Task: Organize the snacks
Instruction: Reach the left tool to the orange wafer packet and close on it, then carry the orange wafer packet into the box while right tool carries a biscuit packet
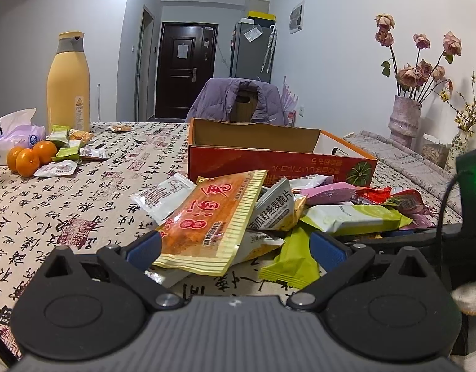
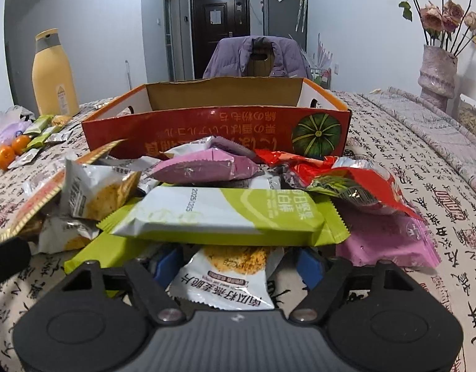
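A heap of snack packets lies on the calligraphy-print tablecloth in front of an open red-and-orange cardboard box (image 1: 281, 162) (image 2: 207, 130). My left gripper (image 1: 235, 245) is open at the near edge of the heap; a big orange-and-yellow packet (image 1: 213, 220) and a lime wrapper (image 1: 292, 260) lie between its blue pads. My right gripper (image 2: 238, 257) is pushed in low under a green-and-white bar (image 2: 225, 214) that hides its fingertips. A white oat-crisp packet (image 2: 225, 279) lies between its pads (image 2: 168, 263), with a gap on the right side.
A tall yellow bottle (image 1: 69, 83), oranges (image 1: 30, 158), more small packets (image 1: 67, 155) and a tissue pack (image 1: 18, 130) sit at the far left. A pink vase of dried roses (image 1: 403, 117) stands at the right. A chair with a purple jacket (image 1: 238, 99) is behind the box.
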### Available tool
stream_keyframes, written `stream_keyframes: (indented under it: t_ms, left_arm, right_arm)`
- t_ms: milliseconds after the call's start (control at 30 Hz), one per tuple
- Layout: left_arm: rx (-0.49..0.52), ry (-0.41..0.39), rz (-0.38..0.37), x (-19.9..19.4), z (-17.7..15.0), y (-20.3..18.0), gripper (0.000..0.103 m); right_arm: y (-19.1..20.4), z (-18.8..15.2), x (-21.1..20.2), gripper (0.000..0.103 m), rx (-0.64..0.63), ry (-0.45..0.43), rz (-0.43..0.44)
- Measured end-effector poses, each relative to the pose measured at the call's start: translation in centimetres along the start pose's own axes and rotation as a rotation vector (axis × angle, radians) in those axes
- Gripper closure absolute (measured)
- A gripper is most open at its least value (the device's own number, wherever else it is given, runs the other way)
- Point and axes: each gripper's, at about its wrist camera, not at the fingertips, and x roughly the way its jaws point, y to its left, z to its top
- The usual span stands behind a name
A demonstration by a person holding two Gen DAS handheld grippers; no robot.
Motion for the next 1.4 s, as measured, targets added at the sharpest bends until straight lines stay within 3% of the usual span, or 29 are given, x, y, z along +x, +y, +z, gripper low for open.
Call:
stream_keyframes:
  t_ms: [133,333,633,833,1033,1167,1300,1400]
  left_arm:
    - [-0.011,0.004,-0.003,0.1,-0.1,0.4,0.000]
    - [-0.021,0.004,-0.003,-0.2,-0.2,0.7,0.000]
    - [-0.036,0.014,0.002,-0.5,1.0,1.1,0.000]
    - [-0.034,0.040,0.015,1.0,3.1,2.4,0.000]
    - [-0.004,0.121,-0.013,4.4,4.2,3.5,0.000]
    - [-0.040,0.185,-0.045,6.8,4.5,4.6,0.000]
    - [-0.099,0.246,-0.092,8.4,4.1,5.6,0.009]
    - [-0.105,0.249,-0.092,8.5,3.7,5.7,0.015]
  right_arm:
    - [-1.1,-0.4,-1.0,0.053,0.002,-0.018,0.020]
    - [-1.7,-1.6,-2.7,0.057,-0.036,-0.033,0.065]
    - [-2.0,-2.5,-6.6,0.059,-0.063,-0.114,0.105]
    - [-3.0,-1.4,-7.8,0.059,-0.040,-0.176,0.080]
    - [-3.7,-0.3,-6.8,0.059,-0.019,-0.195,0.073]
    - [-3.5,0.2,-6.2,0.059,-0.018,-0.200,0.080]
    - [-3.3,0.3,-5.6,0.059,-0.017,-0.194,0.091]
    - [-3.3,0.3,-5.1,0.058,-0.010,-0.184,0.095]
